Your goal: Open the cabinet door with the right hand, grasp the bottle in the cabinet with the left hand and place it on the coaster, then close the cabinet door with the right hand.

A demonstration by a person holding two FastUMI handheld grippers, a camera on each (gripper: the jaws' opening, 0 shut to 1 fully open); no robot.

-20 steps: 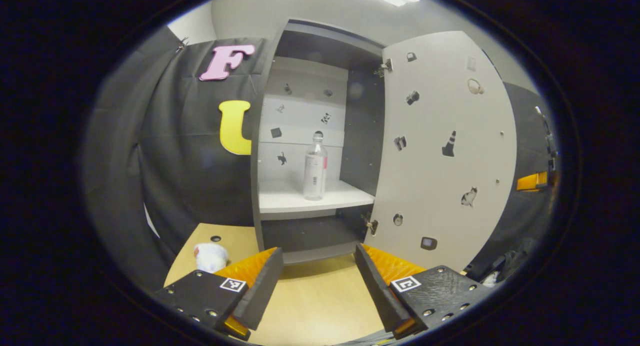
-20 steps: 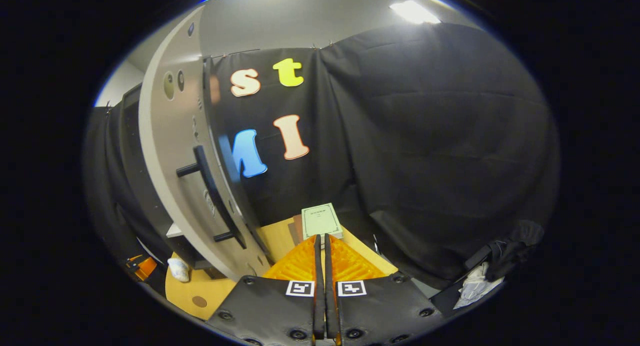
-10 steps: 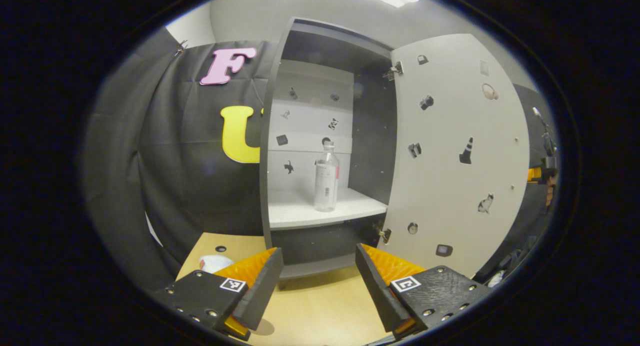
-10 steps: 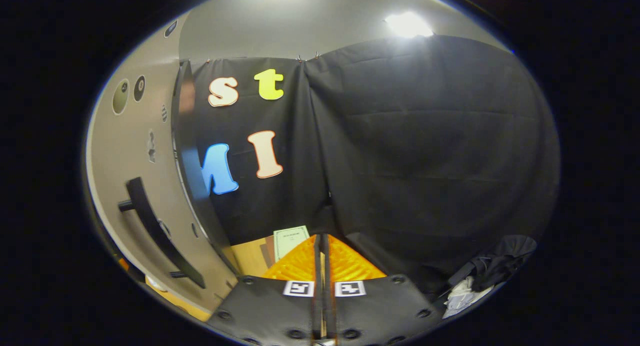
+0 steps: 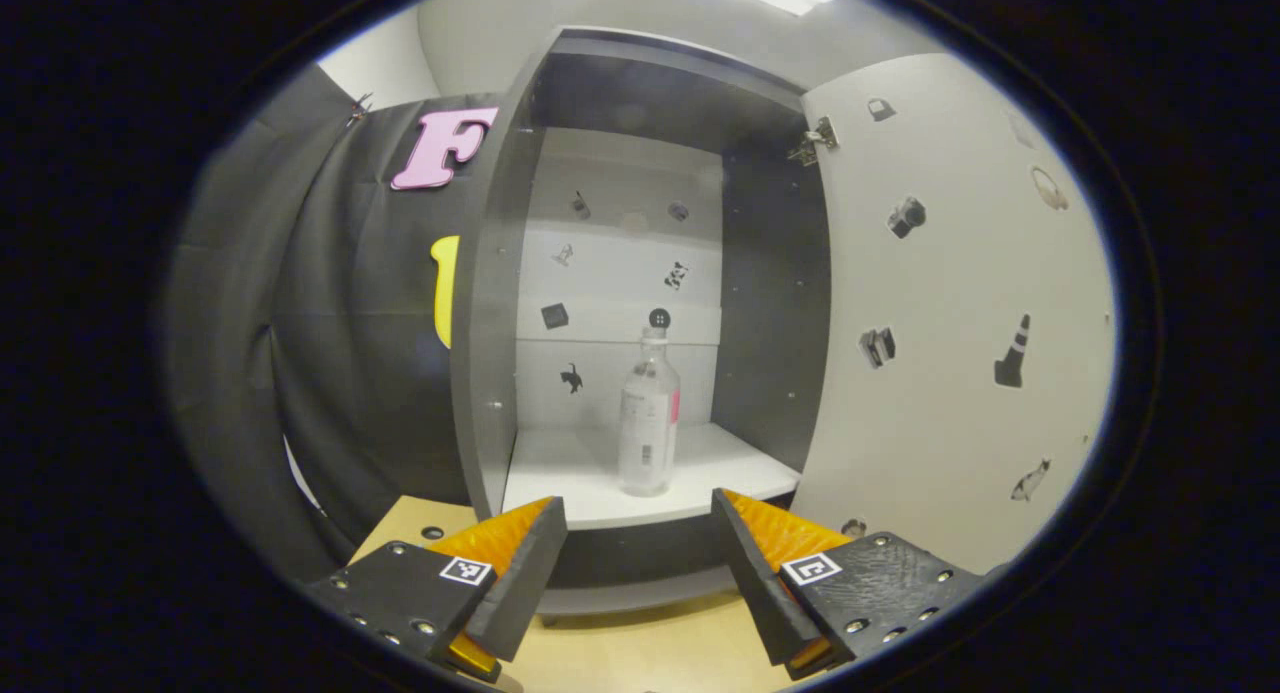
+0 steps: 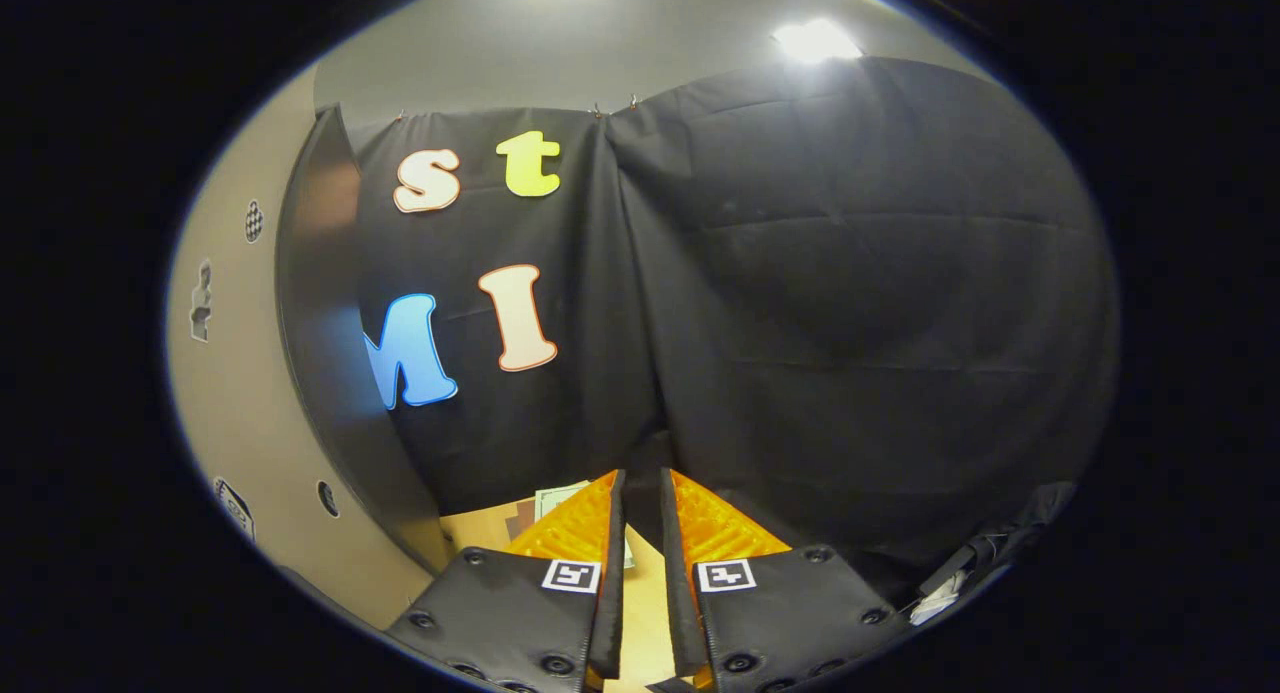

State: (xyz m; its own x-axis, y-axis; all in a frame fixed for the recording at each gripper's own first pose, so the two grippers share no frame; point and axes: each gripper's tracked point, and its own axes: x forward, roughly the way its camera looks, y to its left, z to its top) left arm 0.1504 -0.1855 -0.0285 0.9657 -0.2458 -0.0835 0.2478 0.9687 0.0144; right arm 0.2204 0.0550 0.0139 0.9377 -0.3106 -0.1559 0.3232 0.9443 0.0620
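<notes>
**Right gripper beside the open cabinet door**

In the right gripper view, the right gripper (image 6: pixel 640 533) sits at the bottom of the picture, its jaws parted by a narrow gap with nothing between them. To the left stands the cabinet door (image 6: pixel 225 413), its pale face carrying small stickers and its dark edge turned toward the camera. Beyond the jaws lies a strip of light wooden tabletop (image 6: pixel 490 523), and on it a pale green booklet (image 6: pixel 556 497), partly hidden by the left finger (image 6: pixel 575 533). Black cloth hangs behind, with a ceiling light (image 6: pixel 815 39) above.
</notes>
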